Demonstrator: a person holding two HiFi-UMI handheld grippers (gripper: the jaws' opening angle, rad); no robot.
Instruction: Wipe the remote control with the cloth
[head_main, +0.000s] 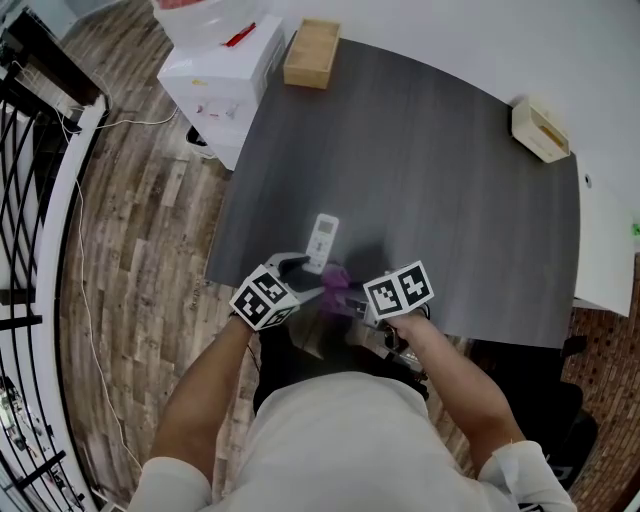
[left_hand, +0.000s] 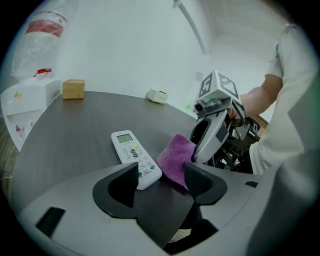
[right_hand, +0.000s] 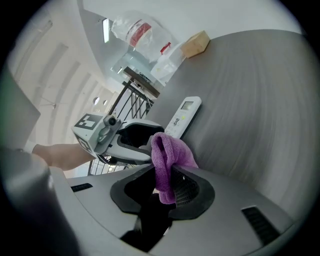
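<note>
My right gripper pinches purple fleecy cloth just right of white oblong remote, lengthwise from dark grey table's near edge; left gripper gapes empty.

This looks like an office or studio room. A plain dark grey desk stands on a wood-plank floor against white walls. A white appliance stands beside the desk, a black metal railing runs along the room's edge, and a loose white cable trails across the floor.
</note>
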